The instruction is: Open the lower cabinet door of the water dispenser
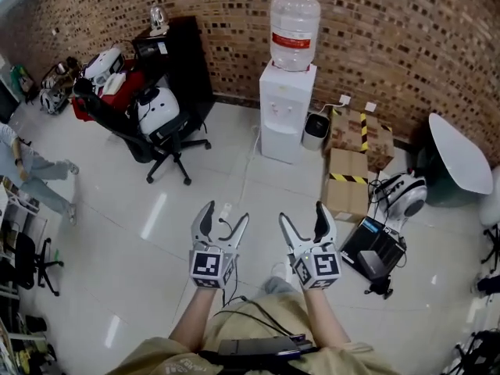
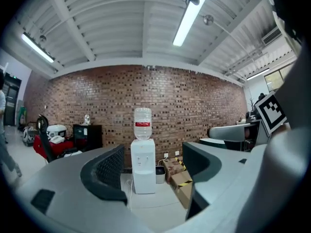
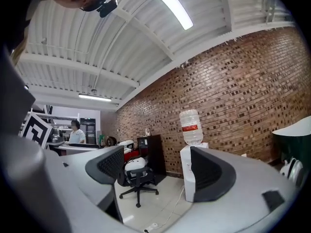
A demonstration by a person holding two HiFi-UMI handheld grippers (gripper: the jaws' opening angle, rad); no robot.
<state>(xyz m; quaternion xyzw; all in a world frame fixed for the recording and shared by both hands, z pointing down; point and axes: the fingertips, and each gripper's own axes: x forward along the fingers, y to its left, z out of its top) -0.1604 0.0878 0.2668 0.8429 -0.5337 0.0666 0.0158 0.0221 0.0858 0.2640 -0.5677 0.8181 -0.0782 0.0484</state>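
The white water dispenser [image 1: 286, 112] stands against the brick wall with a clear bottle [image 1: 294, 31] on top; its lower cabinet door [image 1: 279, 142] is closed. The left gripper view shows the dispenser [image 2: 144, 165] straight ahead between the jaws, far off. In the right gripper view the dispenser [image 3: 187, 178] is partly hidden behind the right jaw. My left gripper [image 1: 222, 219] and right gripper [image 1: 304, 219] are both open and empty, held side by side over the floor well short of the dispenser.
A black office chair [image 1: 156, 127] and a black cabinet [image 1: 173, 57] stand left of the dispenser. Cardboard boxes [image 1: 348, 162] and a small bin [image 1: 315, 130] sit to its right. A cable [image 1: 254, 143] runs along the floor by the dispenser. A person [image 1: 31, 174] stands far left.
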